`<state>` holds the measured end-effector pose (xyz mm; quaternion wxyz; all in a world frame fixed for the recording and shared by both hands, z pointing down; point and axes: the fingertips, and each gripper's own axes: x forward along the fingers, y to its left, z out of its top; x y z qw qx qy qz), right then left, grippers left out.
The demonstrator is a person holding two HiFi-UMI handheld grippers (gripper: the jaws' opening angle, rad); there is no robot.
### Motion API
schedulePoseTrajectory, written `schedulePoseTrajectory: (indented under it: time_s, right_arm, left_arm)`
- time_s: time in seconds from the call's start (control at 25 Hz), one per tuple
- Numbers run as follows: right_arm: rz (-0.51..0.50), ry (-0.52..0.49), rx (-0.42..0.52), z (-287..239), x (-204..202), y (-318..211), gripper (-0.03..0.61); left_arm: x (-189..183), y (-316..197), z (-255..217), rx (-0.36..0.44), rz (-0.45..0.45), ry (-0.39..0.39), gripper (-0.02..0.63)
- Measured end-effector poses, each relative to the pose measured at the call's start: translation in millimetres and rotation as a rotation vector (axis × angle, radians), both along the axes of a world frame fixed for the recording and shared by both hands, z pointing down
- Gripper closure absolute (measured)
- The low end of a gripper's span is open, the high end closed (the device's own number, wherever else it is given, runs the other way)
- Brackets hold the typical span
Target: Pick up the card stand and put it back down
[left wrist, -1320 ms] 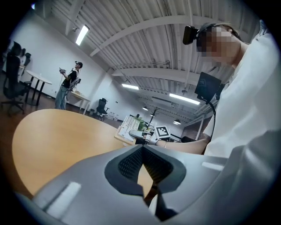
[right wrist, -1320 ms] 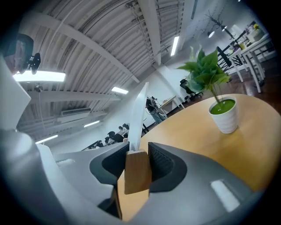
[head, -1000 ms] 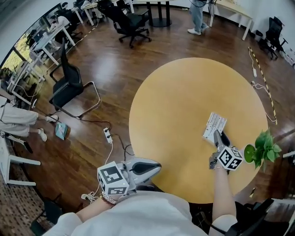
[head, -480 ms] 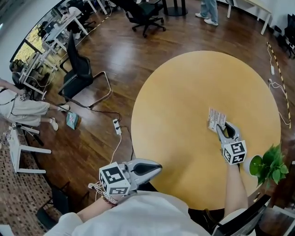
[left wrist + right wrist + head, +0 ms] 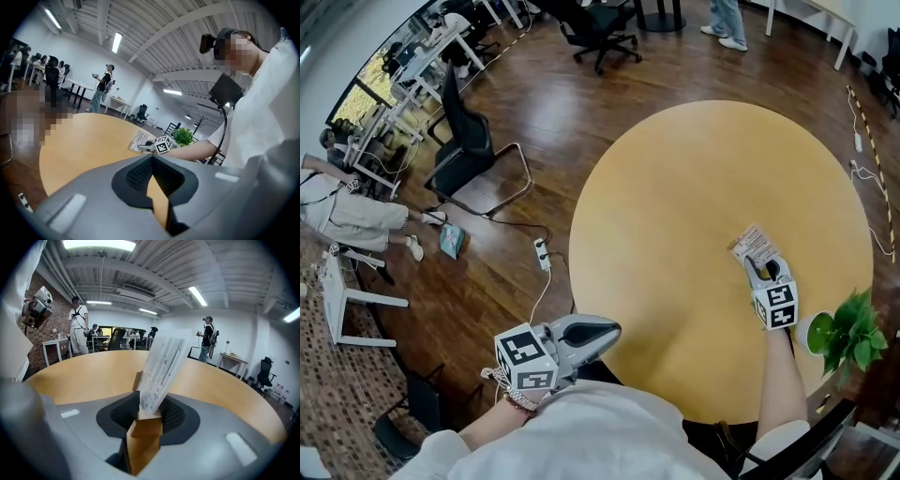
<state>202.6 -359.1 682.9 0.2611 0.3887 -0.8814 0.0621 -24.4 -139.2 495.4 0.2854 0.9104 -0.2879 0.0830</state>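
The card stand is a white printed card in a small wooden base, on the round wooden table near its right side. My right gripper reaches it from the near side. Its jaws are closing, and the wooden base fills the gap between the pads. The card rises from the jaws and leans to the right. My left gripper hangs off the table's near edge, jaws together and empty. From the left gripper view the card stand shows far off.
A potted green plant stands close to the right of my right arm at the table's edge. Black office chairs and a power strip with cables are on the wooden floor to the left. People stand at the back.
The right gripper's jaws have narrowed onto the stand's base, and the card now leans more. The left gripper has hardly moved.
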Motion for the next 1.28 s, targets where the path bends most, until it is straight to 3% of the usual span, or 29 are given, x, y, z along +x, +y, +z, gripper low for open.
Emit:
schedulePoseTrajectory:
  time_s: [0.12,0.24,0.36,0.48,0.56,0.68,0.8,1.12,1.28]
  right_arm:
    - [0.005,0.035,-0.030,12.3,9.4,-5.3,0.455]
    - [0.083,-0.006,-0.110,18.4,16.9,-9.1,0.298]
    - [0.233,-0.065,-0.114,3.1,36.7,8.2,0.299]
    - [0.262,-0.047,-0.134,-13.7,35.1,41.7,0.299]
    - [0.281,-0.033,-0.130,-31.6,31.5,65.9,0.296]
    - [0.390,-0.107,-0.138,-51.2,26.9,114.7,0.296]
    - [0.450,-0.157,-0.133,-66.4,11.8,183.2,0.308]
    - [0.569,-0.364,0.094,-196.1,-81.5,353.2,0.357]
    - [0.547,-0.407,0.238,-283.0,-119.6,418.8,0.367]
  left_arm:
    - [1.3,12.7,7.3,0.004,-0.007,-0.008,0.624]
    - [-4.9,17.2,3.3,0.008,-0.012,0.003,0.624]
    - [-17.8,12.0,-9.8,0.027,-0.046,0.058,0.624]
    - [-28.6,4.7,-27.9,0.077,-0.053,0.096,0.624]
    - [-32.7,6.7,-39.8,0.117,-0.042,0.122,0.624]
    - [-42.0,17.6,-54.8,0.150,-0.026,0.170,0.624]
    - [-51.0,42.2,-60.4,0.167,0.045,0.193,0.624]
    - [-98.4,140.7,-82.9,0.210,0.264,0.209,0.624]
    - [-90.3,194.6,-100.7,0.244,0.426,0.213,0.624]
